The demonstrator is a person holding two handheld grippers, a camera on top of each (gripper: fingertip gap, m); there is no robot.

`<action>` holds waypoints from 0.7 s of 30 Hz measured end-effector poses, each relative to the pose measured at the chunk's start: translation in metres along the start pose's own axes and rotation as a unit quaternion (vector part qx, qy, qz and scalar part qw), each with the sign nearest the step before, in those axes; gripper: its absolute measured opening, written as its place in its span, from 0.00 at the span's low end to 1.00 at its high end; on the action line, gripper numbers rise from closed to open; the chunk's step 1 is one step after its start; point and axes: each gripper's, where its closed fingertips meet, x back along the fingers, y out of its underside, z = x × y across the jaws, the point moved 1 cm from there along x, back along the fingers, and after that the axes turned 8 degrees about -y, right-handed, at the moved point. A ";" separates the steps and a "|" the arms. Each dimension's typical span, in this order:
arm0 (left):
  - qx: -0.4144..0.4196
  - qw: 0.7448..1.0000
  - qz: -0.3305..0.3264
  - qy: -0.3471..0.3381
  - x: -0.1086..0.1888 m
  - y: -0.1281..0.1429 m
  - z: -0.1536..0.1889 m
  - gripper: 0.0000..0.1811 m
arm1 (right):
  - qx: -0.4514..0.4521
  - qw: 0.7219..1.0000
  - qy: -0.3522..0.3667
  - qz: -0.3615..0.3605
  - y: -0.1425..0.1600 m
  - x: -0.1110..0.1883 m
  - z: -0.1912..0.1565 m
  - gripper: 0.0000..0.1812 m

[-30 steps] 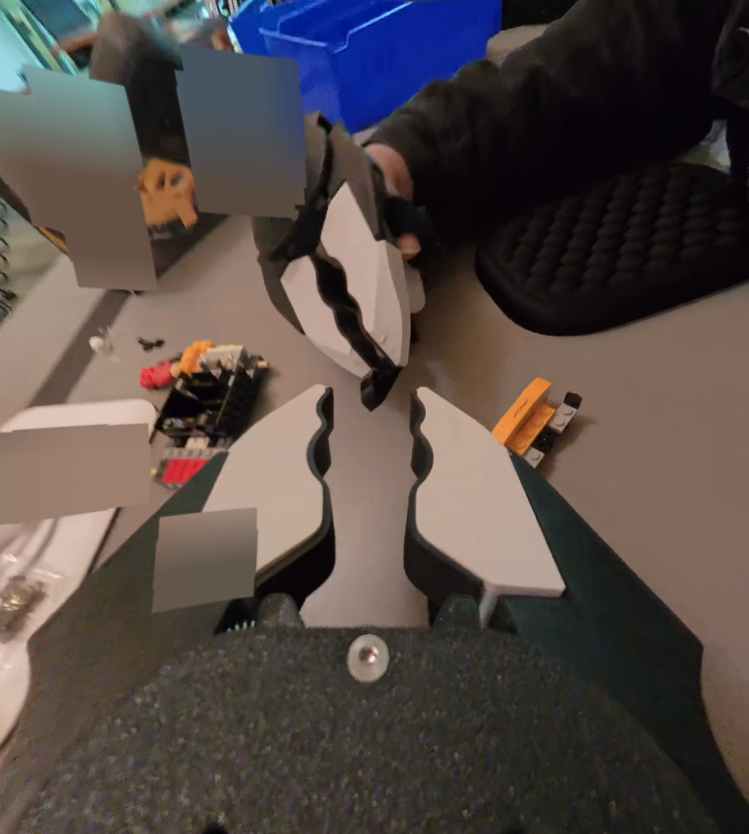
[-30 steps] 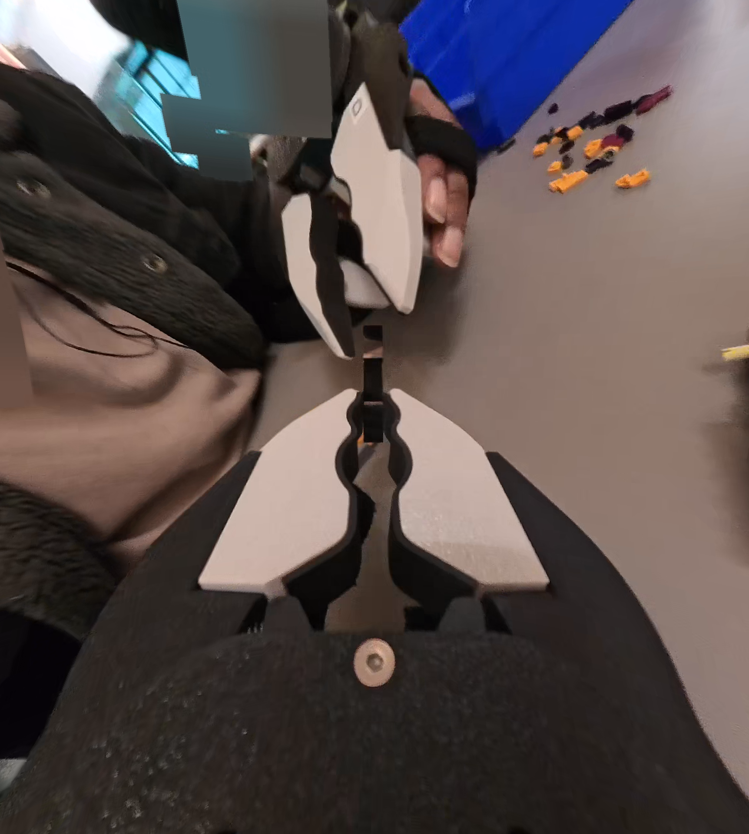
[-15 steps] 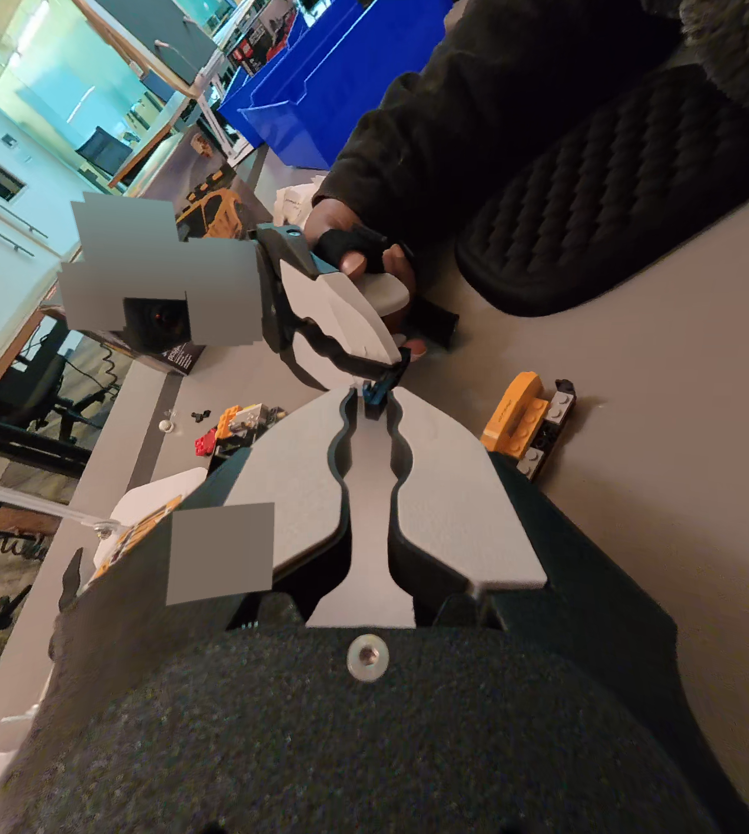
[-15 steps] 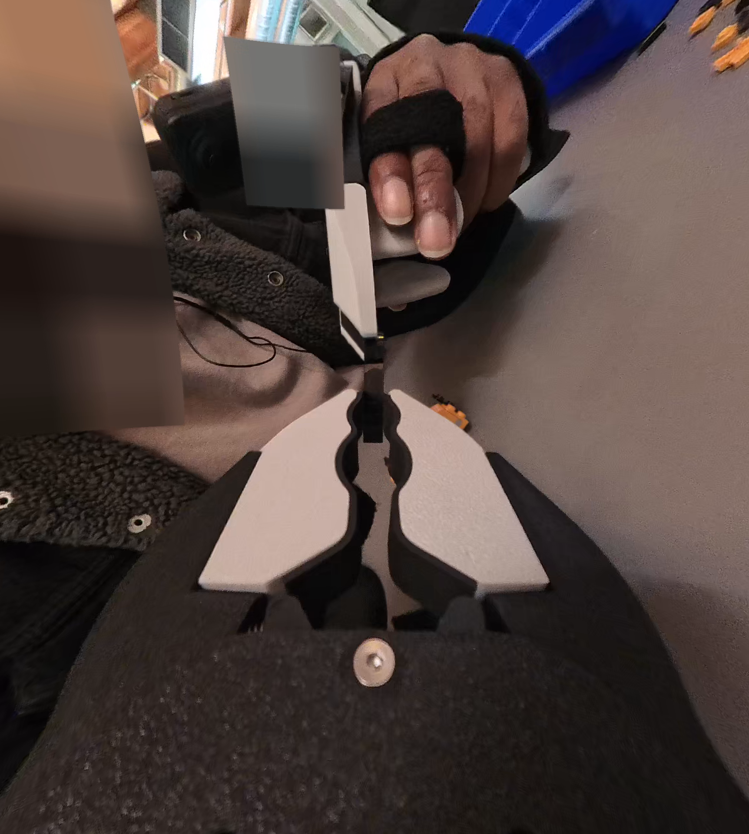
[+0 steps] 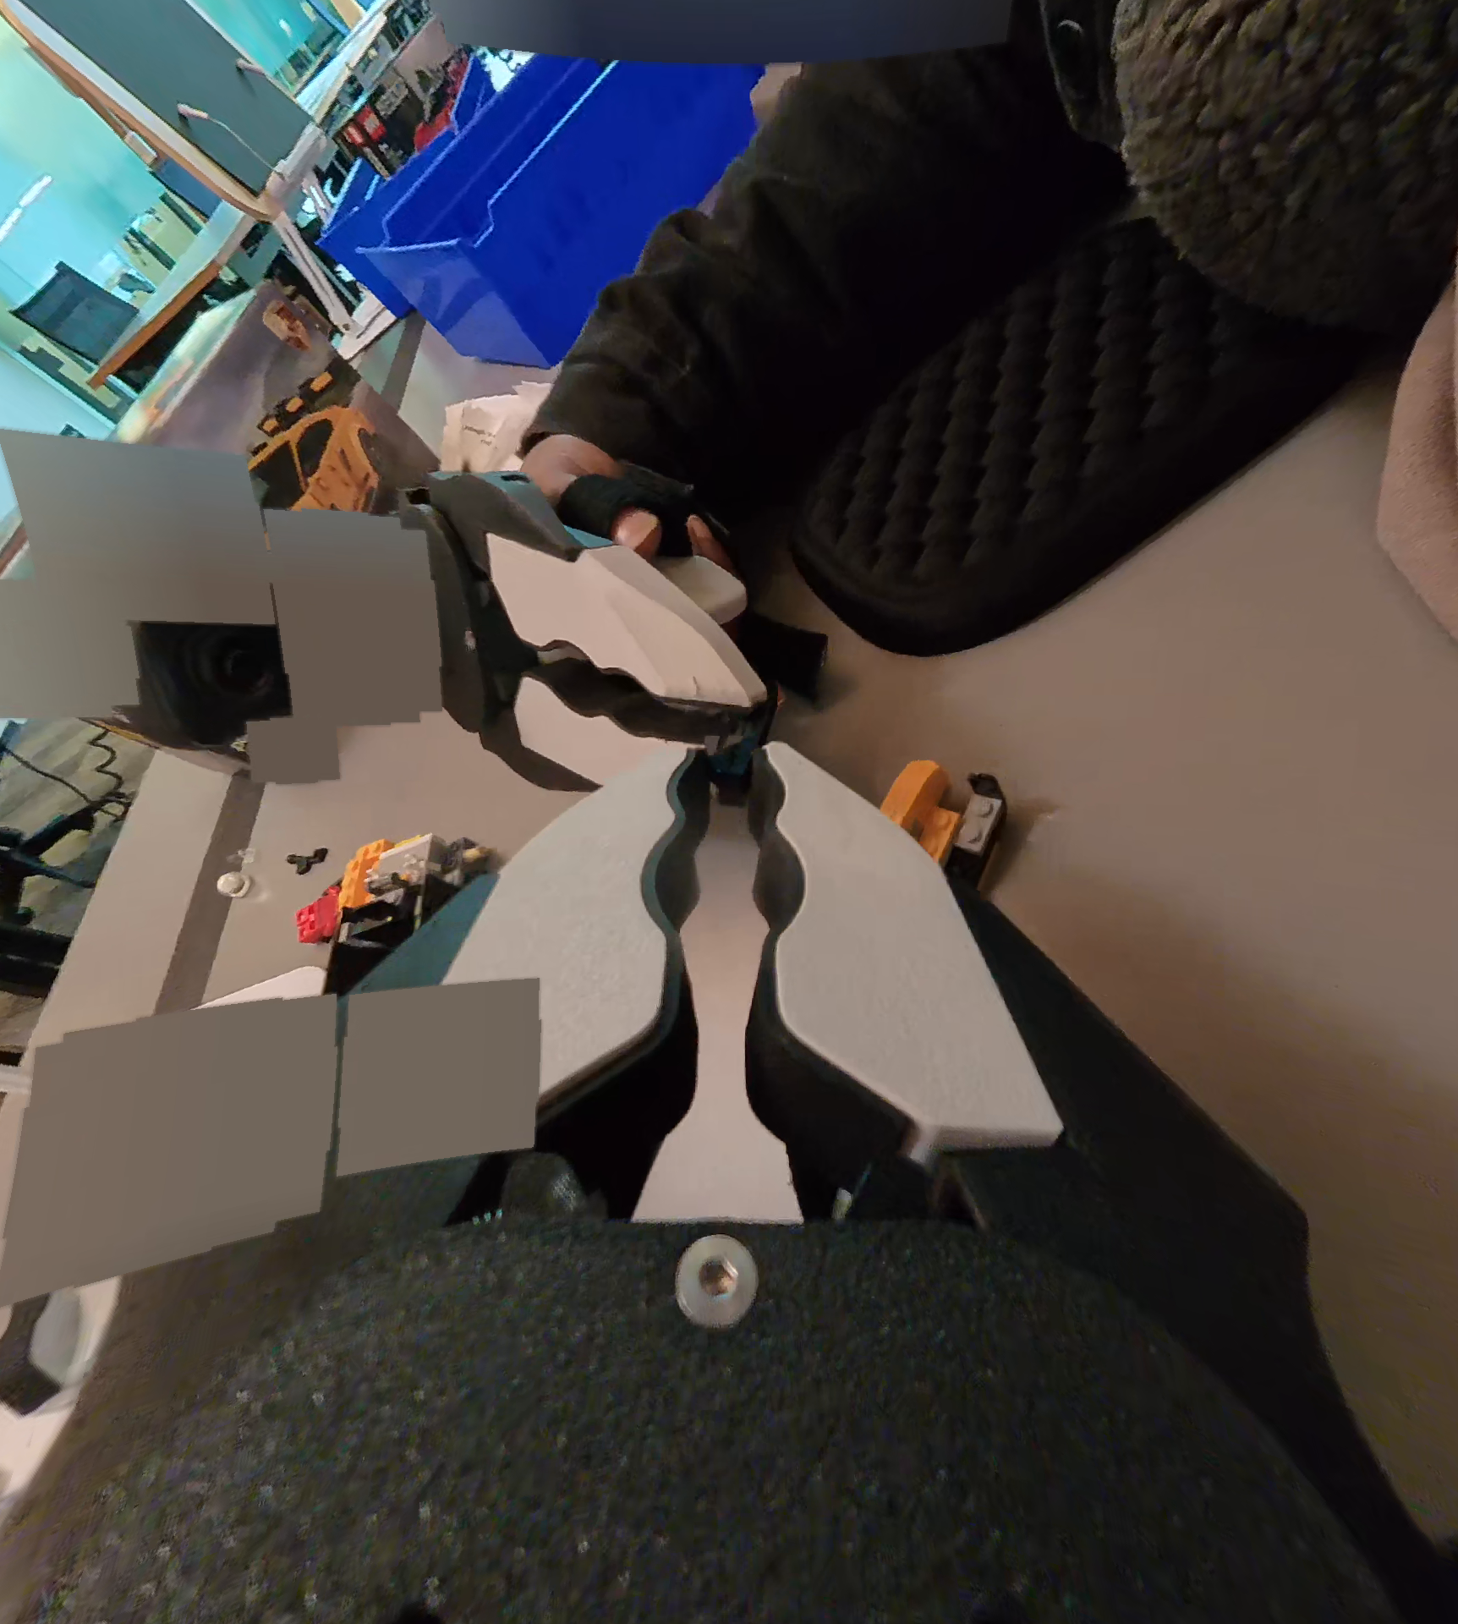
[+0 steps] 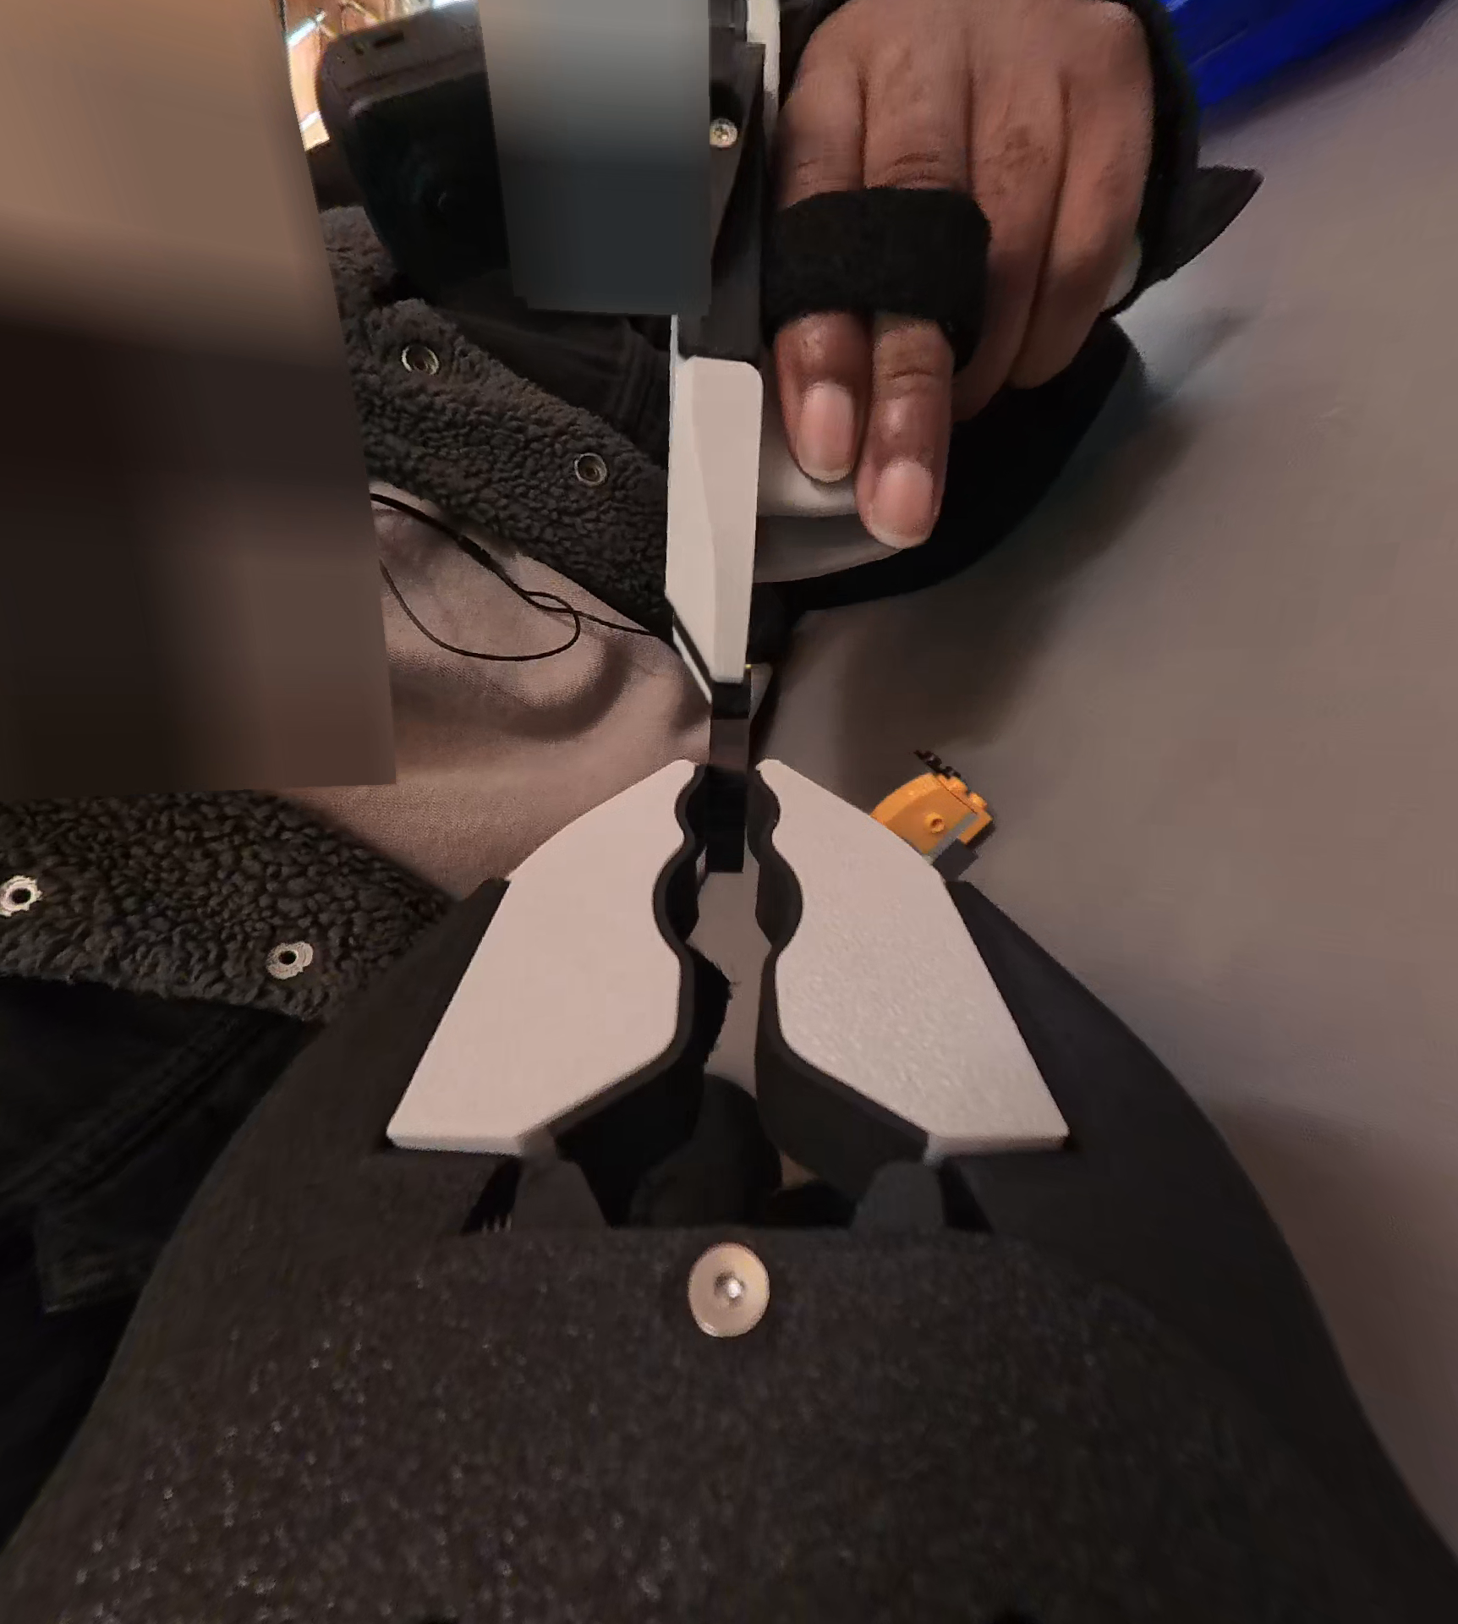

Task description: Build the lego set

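A small dark lego piece [image 6: 725, 822] is pinched between the fingertips of the right gripper [image 6: 727, 791], whose fingers are drawn narrow around it. The left gripper [image 5: 730, 773] meets it tip to tip above the grey surface [image 5: 1235, 791]; its fingers are also drawn narrow, and a small dark-and-blue part [image 5: 732, 763] is seen between their tips, though whether it is truly clamped there or merely touched cannot be told. Both tools are held by the person's hands [image 6: 954, 264], so a mid-air join or hand-over of small parts is judged to be in progress.

The build is judged to be at an early-to-middle stage. A partly assembled block of black, grey, orange and red bricks [image 5: 392, 888] is seen lying on the surface to the left, and a smaller orange-and-grey sub-assembly [image 5: 945, 817] lies just beside the left gripper's fingers. A few tiny loose parts [image 5: 304, 859] are scattered further off. Blue bins [image 5: 532, 228] stand at the far edge. These units are not yet joined to each other, and much of the set is judged to remain unbuilt
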 end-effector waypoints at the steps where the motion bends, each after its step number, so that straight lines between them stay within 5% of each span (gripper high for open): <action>1: 0.005 1.000 0.001 0.006 0.000 -0.001 0.002 0.05 | -0.001 1.000 -0.002 0.000 0.000 -0.002 0.000 0.04; 8: 0.106 0.994 0.033 0.017 0.003 -0.005 -0.009 0.06 | 0.017 0.999 -0.014 0.041 -0.013 0.001 -0.006 0.05; 12: 0.166 0.985 0.049 -0.002 0.010 0.002 -0.028 0.06 | 0.117 0.986 0.063 0.095 -0.038 0.016 -0.009 0.12; 21: 0.212 0.974 0.072 -0.032 0.019 0.001 -0.046 0.06 | 0.358 0.867 0.345 0.005 -0.056 0.006 0.010 0.16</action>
